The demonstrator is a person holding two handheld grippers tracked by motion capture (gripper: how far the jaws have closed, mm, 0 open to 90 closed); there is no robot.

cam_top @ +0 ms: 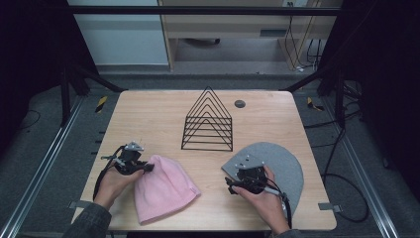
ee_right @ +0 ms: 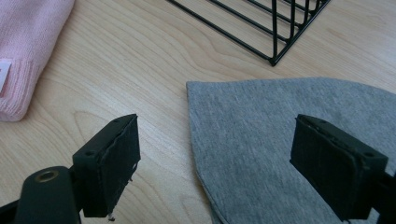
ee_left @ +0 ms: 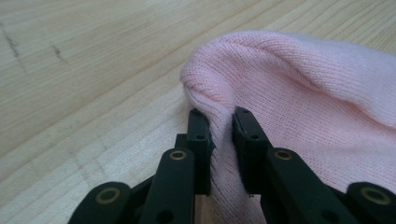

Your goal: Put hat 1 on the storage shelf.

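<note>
Left gripper point(ee_left: 220, 126) is pinching pink knit beanie's point(cam_top: 161, 191) crown w/ jaws closed, right gripper point(ee_right: 217, 158) hovering jaws wide over grey fabric beanie point(ee_right: 280, 135) near black wire rack point(cam_top: 209, 121); neither racked yet.

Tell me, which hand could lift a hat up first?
Probably the left. Its claw is already pinched shut on a fold of the pink beanie. The right claw hangs wide open over the grey beanie's edge, gripping nothing.

On the worktop point(cam_top: 148, 119), a pink hat point(cam_top: 163, 191) lies left, a grey hat point(cam_top: 285, 166) right, a wire rack point(cam_top: 209, 121) behind.
</note>
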